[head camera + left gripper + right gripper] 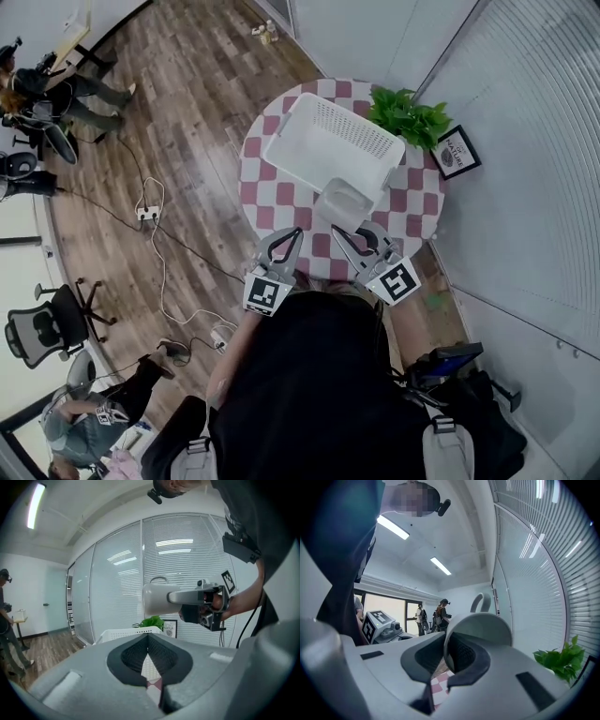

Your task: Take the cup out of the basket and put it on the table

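Observation:
A pale grey cup [345, 200] hangs in the air just in front of the white basket [309, 150], over the checked table [269, 202]. My right gripper [356, 232] is shut on the cup's wall; in the right gripper view the rim [480, 623] sits between the jaws with the handle [480, 602] up. The left gripper view shows the cup [159, 599] lying sideways, held by the right gripper [206, 605]. My left gripper [289, 236] hovers beside it at the table's near edge, shut [147, 639] with nothing in it.
A green plant [408, 114] and a small framed picture [457, 152] stand at the table's far right by the glass wall. Cables and a power strip [147, 213] lie on the wood floor to the left. People stand at the far left.

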